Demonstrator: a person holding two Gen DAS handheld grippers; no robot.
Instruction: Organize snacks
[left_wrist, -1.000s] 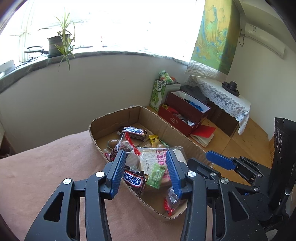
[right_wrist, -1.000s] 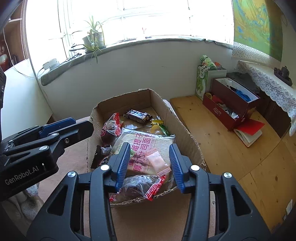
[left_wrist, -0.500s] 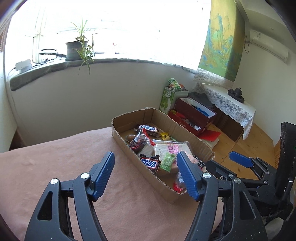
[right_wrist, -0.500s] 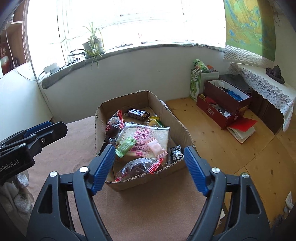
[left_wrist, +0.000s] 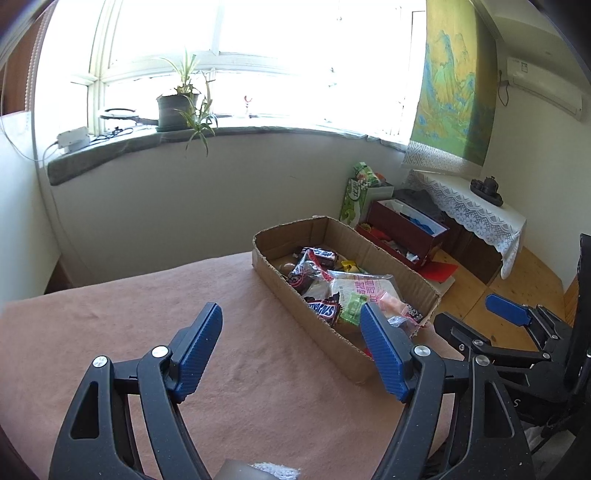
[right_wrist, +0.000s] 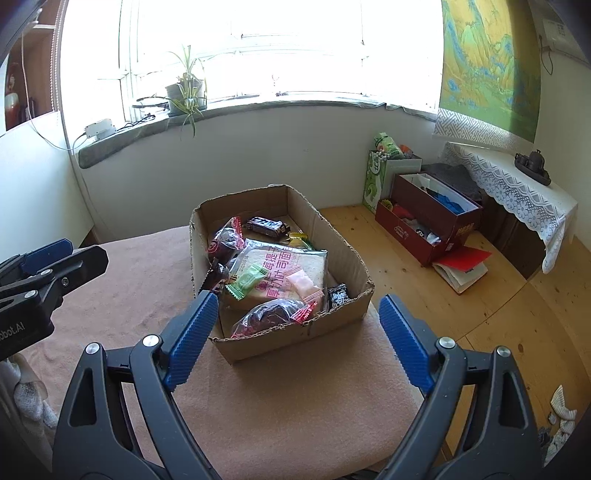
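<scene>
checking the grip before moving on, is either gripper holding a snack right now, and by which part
Nothing is held. The left gripper and right gripper are both empty, jaws opening, with the snacks lying in the cardboard box.

Cardboard box (right_wrist: 343, 266): is showing matt brown corrugated paper with rough, torn rims.
Tablecloth (left_wrist: 258, 369): lying under the cardboard box, is looking like soft, matt pinkish cloth with a fine nap.
Bread packet (right_wrist: 284, 273): inside the cardboard box, is gleaming as glossy clear plastic film.
Chocolate bar (right_wrist: 266, 225): at the box's far end, is shining in a glossy dark wrapper.
Floor (right_wrist: 424, 295): right of the cardboard box, is showing smooth, knotted pale wood boards.
Left gripper (left_wrist: 291, 347) pads: are appearing as ribbed blue plastic on matt black arms.
</scene>
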